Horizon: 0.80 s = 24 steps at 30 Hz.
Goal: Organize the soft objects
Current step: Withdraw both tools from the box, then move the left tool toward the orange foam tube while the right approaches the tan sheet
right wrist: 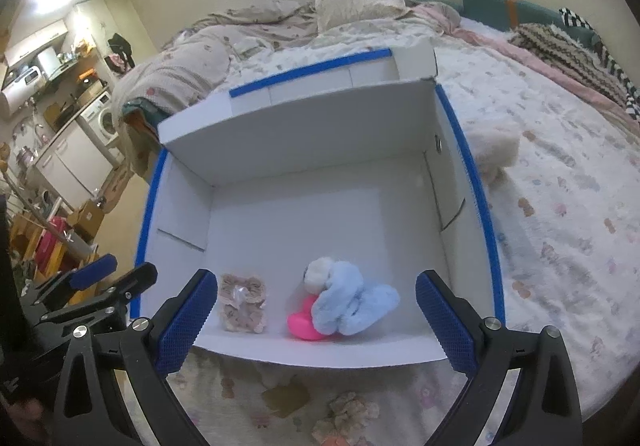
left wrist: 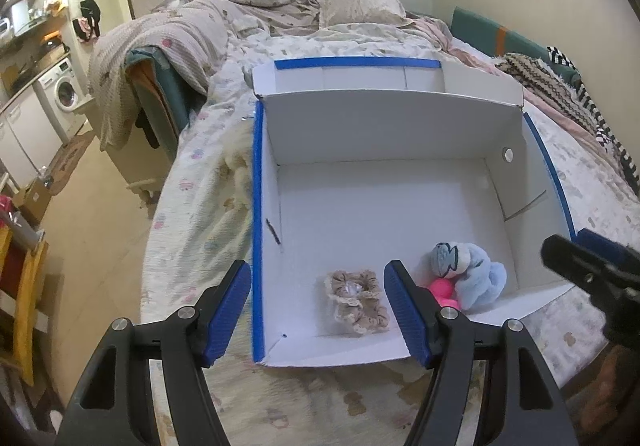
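A white cardboard box [left wrist: 384,134] with blue-taped edges lies open on the bed; it also shows in the right wrist view [right wrist: 296,150]. Inside, near its front wall, lie a beige scrunchie packet [left wrist: 358,302] [right wrist: 243,302], a light blue plush [left wrist: 474,274] [right wrist: 352,304] and a pink toy [left wrist: 442,292] [right wrist: 303,324] partly under the plush. My left gripper [left wrist: 318,310] is open and empty above the box's front left corner. My right gripper [right wrist: 312,322] is open and empty above the front edge. A cream plush [right wrist: 494,150] lies outside the box's right wall.
The bed [right wrist: 560,230] carries a rumpled quilt [left wrist: 192,34] and pillow [left wrist: 360,2] behind the box. Small beige soft items [right wrist: 348,416] and a tan piece [right wrist: 286,398] lie on the sheet before the box. Floor, washing machine [left wrist: 66,94] and clutter are to the left.
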### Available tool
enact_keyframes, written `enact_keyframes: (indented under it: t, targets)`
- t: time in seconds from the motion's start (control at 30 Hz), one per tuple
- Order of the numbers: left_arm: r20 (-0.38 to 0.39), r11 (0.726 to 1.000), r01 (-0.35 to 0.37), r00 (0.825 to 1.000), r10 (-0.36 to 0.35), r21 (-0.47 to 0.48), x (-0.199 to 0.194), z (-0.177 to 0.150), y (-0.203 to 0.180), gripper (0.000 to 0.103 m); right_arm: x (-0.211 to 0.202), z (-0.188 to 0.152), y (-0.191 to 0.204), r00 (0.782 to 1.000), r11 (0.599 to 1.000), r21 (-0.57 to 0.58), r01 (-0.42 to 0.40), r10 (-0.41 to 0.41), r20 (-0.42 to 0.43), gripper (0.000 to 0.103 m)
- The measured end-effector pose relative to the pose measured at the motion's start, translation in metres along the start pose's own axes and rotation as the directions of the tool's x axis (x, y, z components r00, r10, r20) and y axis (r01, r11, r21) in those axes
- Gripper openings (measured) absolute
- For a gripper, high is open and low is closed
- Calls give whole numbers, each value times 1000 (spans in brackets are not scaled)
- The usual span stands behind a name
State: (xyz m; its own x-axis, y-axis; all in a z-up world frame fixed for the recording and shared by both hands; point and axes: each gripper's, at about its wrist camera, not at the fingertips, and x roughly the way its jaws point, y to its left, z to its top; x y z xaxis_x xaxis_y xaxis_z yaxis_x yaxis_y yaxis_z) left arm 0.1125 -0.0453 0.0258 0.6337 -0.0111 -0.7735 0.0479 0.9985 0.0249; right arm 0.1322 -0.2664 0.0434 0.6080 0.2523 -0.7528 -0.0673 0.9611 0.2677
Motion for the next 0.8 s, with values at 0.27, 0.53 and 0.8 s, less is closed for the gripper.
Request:
enact_keyframes:
  t: [0.27,0.53,0.8]
  targets:
    - [-27,999,2,1000,-3,-50,-6,-14,13,66,-14,-4,5,1000,1000,-30,2,-1,11,103]
    - [-57,998,-24,998,20,-62,-7,-31,15,66,-17,-17,7,999,999,-38,-33,32,-28,103]
    - [-158,995,-19,987,4,-97,10,-42,25,66,-15,-39,-3,995,999,20,-50,51,-85,103]
